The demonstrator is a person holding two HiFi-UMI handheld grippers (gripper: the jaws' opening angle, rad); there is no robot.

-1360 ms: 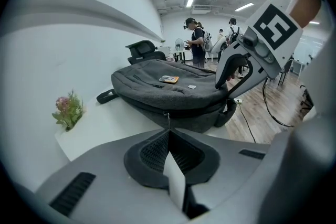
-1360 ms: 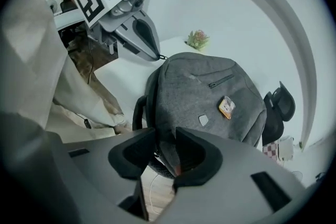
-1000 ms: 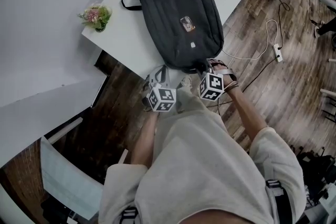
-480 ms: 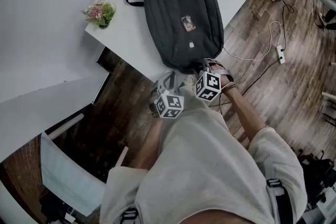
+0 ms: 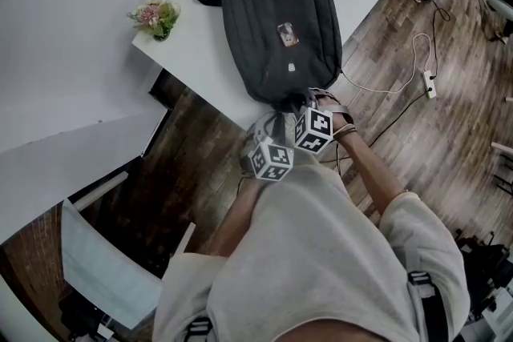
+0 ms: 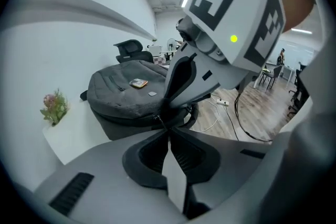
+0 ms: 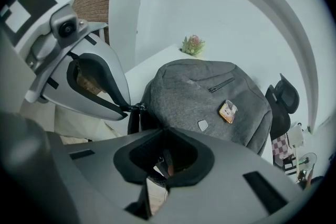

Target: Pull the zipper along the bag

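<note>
A dark grey backpack [image 5: 280, 28] lies on the white table [image 5: 196, 52], its near end at the table's edge. In the head view my left gripper [image 5: 280, 113] and right gripper [image 5: 309, 102] sit close together at that near end. The left gripper [image 6: 167, 124] has its tips pinched on the small zipper pull [image 7: 138, 107], and its jaws have just been opening slightly with the pull still between them. My right gripper [image 7: 161, 162] is shut on a strap at the bag's near end. A small orange tag [image 7: 227, 111] lies on top of the bag.
A small pink flower posy [image 5: 156, 16] stands at the table's left corner. A white cable and power strip [image 5: 426, 80] lie on the wooden floor to the right. A black office chair [image 6: 128, 50] stands beyond the bag. The person's torso fills the lower head view.
In the head view my left gripper has moved right along the bag's near end, closing up on the right gripper. The right gripper has barely shifted.
</note>
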